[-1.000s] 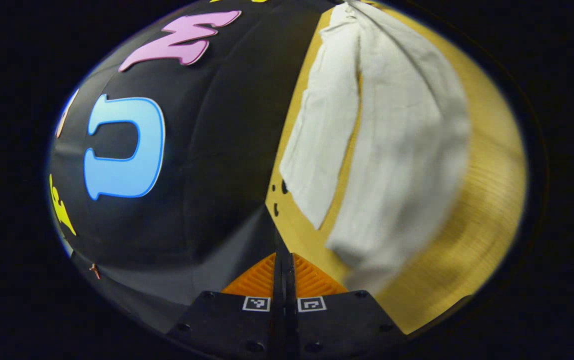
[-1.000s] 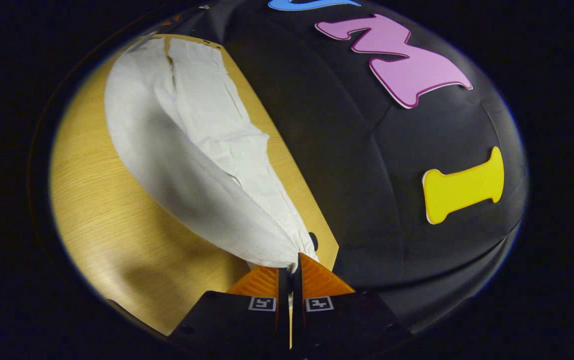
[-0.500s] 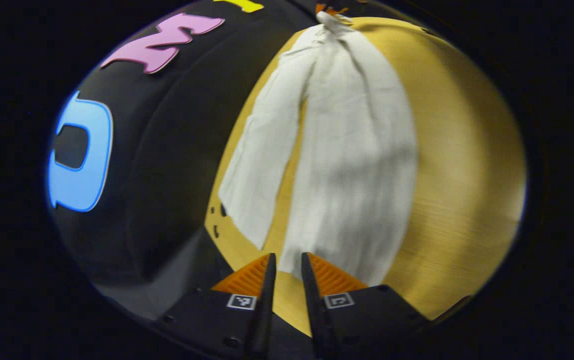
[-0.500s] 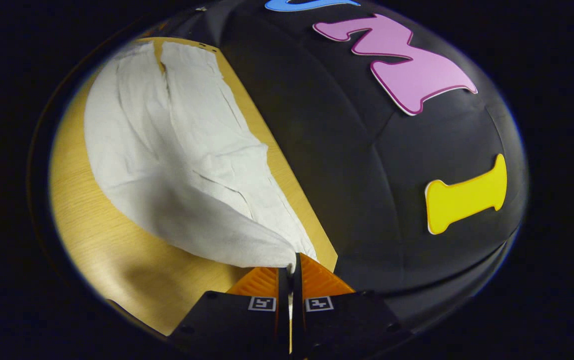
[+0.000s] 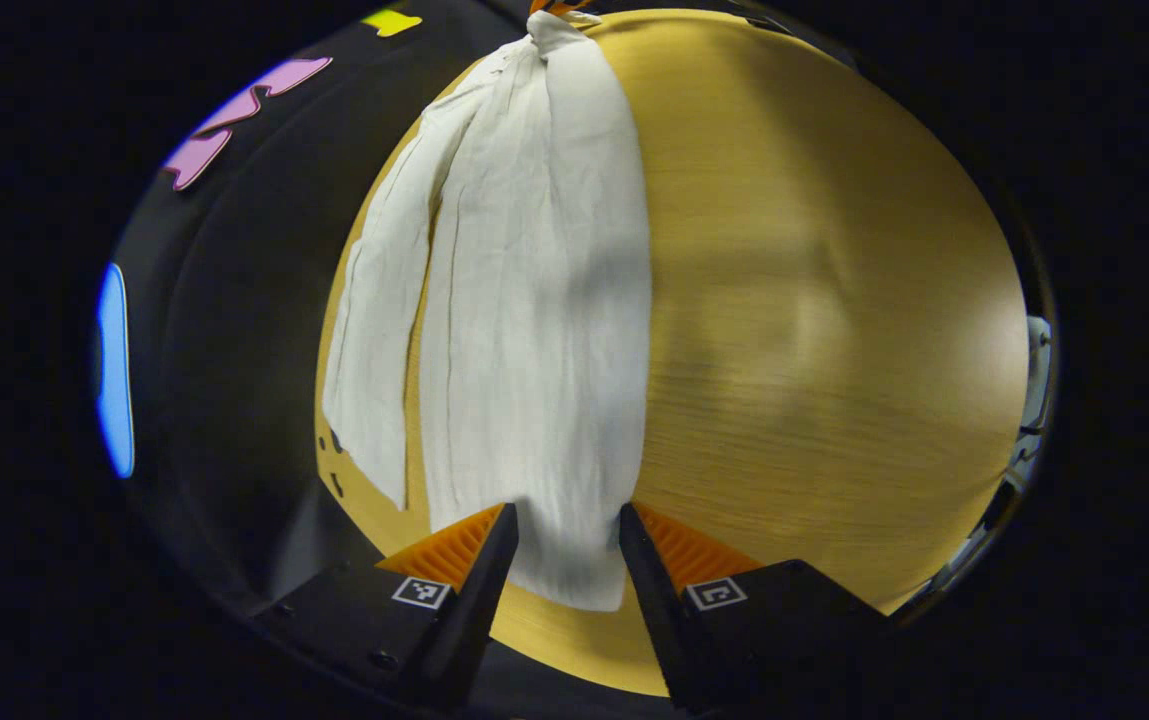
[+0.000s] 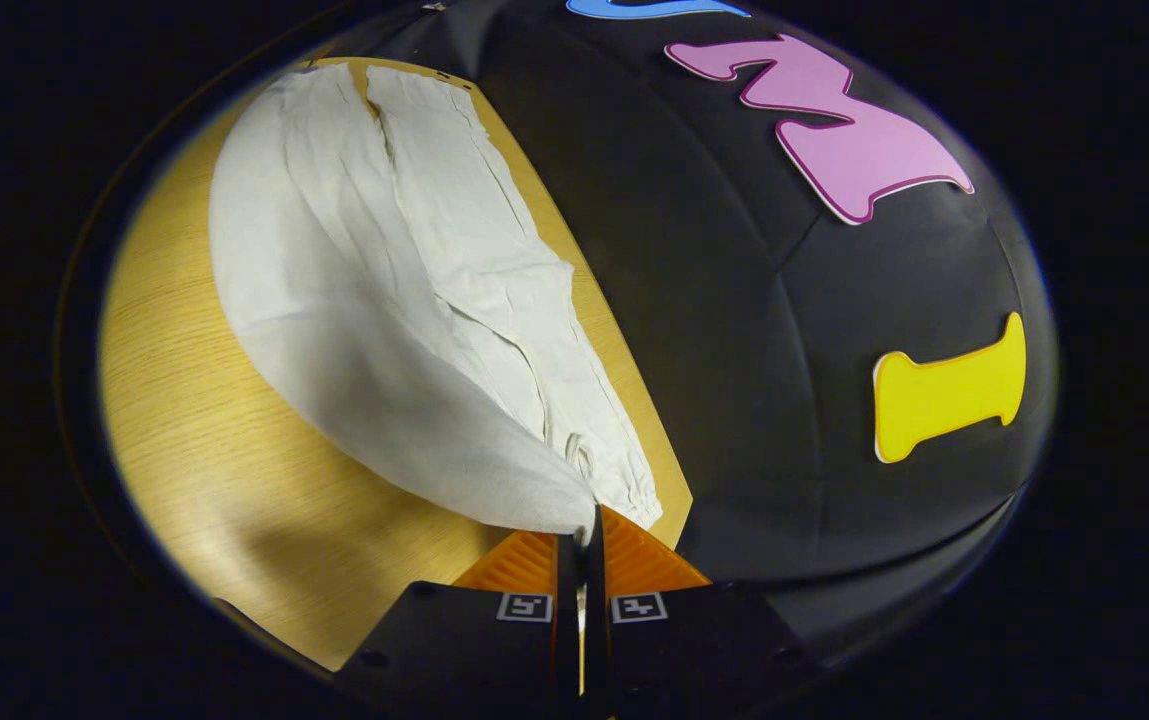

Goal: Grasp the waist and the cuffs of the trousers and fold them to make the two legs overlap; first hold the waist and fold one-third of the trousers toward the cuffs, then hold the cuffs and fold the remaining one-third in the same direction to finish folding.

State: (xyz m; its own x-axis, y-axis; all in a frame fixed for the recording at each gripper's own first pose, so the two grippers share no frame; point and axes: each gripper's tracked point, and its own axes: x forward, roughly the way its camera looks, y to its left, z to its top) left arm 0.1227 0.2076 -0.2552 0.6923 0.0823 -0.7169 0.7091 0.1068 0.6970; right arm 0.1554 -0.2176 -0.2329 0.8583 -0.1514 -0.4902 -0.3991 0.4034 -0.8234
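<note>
I see my right gripper [image 6: 582, 535] clamped on the trousers [image 6: 384, 290] at the waist; my left gripper [image 5: 559, 550] hangs spread over a cuff on the table [image 5: 814, 320].

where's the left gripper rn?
In the left gripper view, the left gripper is open, fingers either side of the near end of the white trousers on the wooden table, without pinching it.
</note>
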